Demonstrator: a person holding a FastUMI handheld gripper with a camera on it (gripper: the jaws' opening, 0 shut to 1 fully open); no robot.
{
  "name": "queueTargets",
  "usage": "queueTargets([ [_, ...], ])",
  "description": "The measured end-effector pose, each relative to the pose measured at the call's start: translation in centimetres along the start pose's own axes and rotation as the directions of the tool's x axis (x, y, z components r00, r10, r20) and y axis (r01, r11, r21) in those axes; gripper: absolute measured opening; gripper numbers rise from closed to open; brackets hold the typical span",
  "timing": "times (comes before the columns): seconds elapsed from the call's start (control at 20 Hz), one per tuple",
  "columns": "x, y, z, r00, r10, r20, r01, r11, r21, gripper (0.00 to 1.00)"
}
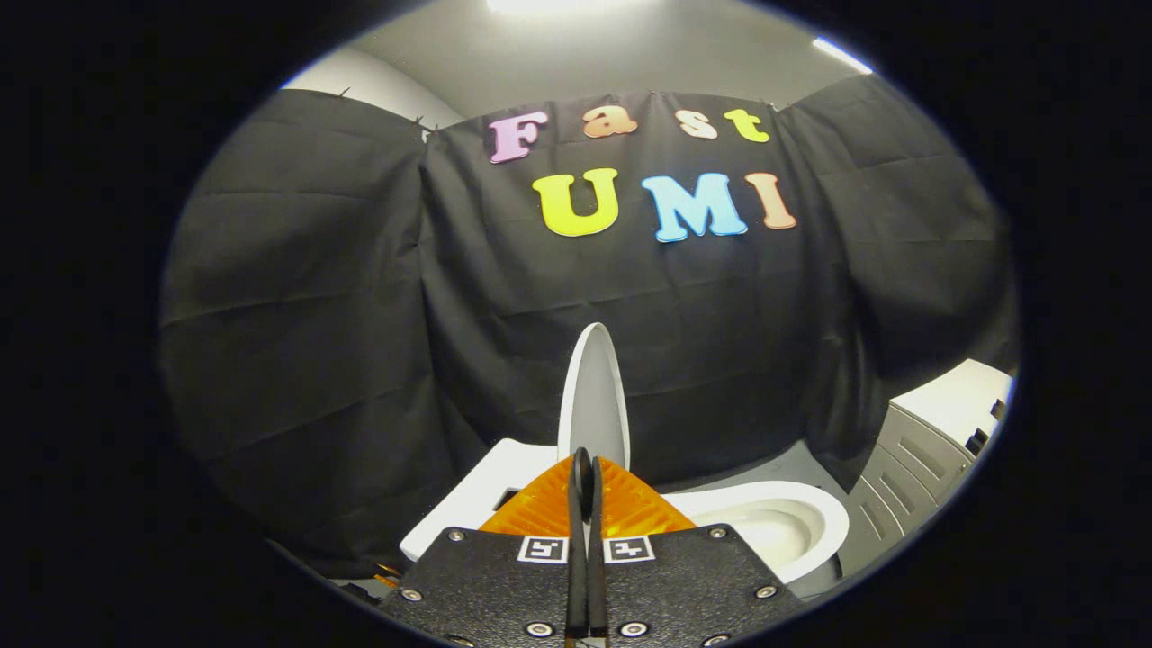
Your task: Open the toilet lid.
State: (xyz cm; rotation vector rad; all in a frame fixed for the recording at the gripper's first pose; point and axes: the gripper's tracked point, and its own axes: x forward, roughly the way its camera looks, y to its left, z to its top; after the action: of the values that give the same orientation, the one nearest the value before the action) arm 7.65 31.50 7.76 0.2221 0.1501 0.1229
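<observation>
Both fingers of tongs [586,468] pressed together, gripping nothing; toilet lid [594,396] upright just beyond, bowl [792,526] exposed.

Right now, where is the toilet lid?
In the gripper view the toilet lid stands upright just beyond the shut gripper, left of the open toilet bowl, against the black cloth wall.

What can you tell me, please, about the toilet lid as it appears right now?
The toilet lid is a white, smooth oval that looks like plastic. It stands raised, close to upright and seen nearly edge-on, with the bowl open beside it and the tank on its other side. It rises just beyond the tips of the hand-held gripper, whose fingers are pressed together. Whether the tips touch the lid cannot be told.
</observation>
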Motion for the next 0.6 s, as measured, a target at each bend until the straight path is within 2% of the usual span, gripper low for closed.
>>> queueTargets([
  [0.35,0.8,4.6,-1.3,0.998,0.068,-0.004,-0.068,0.995,-0.074,0.00],
  [0.6,1.5,7.6,-2.2,0.993,0.114,-0.022,-0.115,0.991,-0.066,0.00],
])
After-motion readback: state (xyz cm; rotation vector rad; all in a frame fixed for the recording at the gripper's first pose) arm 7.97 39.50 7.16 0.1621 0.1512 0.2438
